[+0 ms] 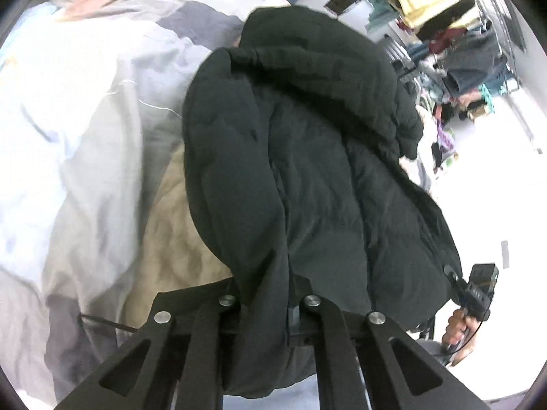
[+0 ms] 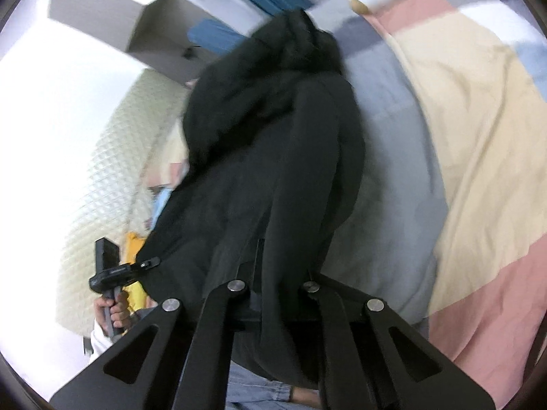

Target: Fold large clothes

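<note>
A black puffer jacket [image 1: 307, 157] hangs bunched over a bed's patchwork cover [image 2: 461, 130]. The left gripper [image 1: 270, 294] and the right gripper [image 2: 273, 273] are each clenched on a fold of its near edge.

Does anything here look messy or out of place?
The black jacket hangs bunched and crumpled, not yet folded, pinched by both the left hand-held gripper and the right hand-held gripper. The bedding beneath is rumpled too. Nothing looks damaged.
</note>
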{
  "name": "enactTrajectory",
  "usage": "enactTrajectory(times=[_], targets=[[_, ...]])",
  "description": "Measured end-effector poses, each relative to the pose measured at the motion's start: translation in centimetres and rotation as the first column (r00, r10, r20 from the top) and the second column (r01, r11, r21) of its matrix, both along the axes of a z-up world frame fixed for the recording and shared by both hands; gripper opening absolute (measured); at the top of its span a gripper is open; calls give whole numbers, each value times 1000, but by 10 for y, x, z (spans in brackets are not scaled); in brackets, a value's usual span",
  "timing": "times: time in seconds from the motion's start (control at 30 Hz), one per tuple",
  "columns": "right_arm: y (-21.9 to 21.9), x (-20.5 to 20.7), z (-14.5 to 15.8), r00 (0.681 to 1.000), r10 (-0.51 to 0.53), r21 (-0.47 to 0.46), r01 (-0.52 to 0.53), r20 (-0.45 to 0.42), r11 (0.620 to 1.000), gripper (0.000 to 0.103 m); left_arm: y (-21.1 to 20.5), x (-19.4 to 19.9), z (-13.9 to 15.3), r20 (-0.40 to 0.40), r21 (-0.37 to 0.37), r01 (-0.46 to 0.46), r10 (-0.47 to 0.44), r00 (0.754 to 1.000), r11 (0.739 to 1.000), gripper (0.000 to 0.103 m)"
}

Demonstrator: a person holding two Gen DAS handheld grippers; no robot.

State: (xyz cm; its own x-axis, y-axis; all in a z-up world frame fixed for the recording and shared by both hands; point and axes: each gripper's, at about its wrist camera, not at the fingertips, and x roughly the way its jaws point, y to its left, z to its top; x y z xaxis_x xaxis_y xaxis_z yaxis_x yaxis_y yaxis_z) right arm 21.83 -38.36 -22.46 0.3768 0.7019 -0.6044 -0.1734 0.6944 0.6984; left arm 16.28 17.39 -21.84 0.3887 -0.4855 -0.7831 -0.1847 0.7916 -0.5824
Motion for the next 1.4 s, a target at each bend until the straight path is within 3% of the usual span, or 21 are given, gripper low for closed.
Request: enactTrajectory(times=[0.33, 0.53, 0.77, 1.03, 1.2, 1.4], targets=[[-9, -38, 72, 987, 29, 61, -39, 161, 997, 4, 21, -35, 65, 86, -92, -38, 46, 995, 995, 7], [-24, -66, 98, 979, 13, 90, -32, 204, 995, 4, 35, -70, 103, 136, -113, -31, 46, 990, 993, 6], [-42, -115, 132, 962, 6, 92, -32, 272, 995, 4, 29, -123, 156, 218, -85, 18, 0, 976, 996, 6], [-53, -194, 178, 937, 1, 82, -31, 350, 996, 4, 26, -183, 214, 227, 14, 49, -51, 973, 999, 6], [-57, -190, 193, 939, -29, 79, 2, 344, 997, 5, 17, -180, 234, 230, 85, 46, -64, 971, 995, 6], [-55, -132, 202, 946, -68, 59, 52, 317, 997, 5, 16, -138, 246, 213, 138, 24, -53, 976, 990, 7]])
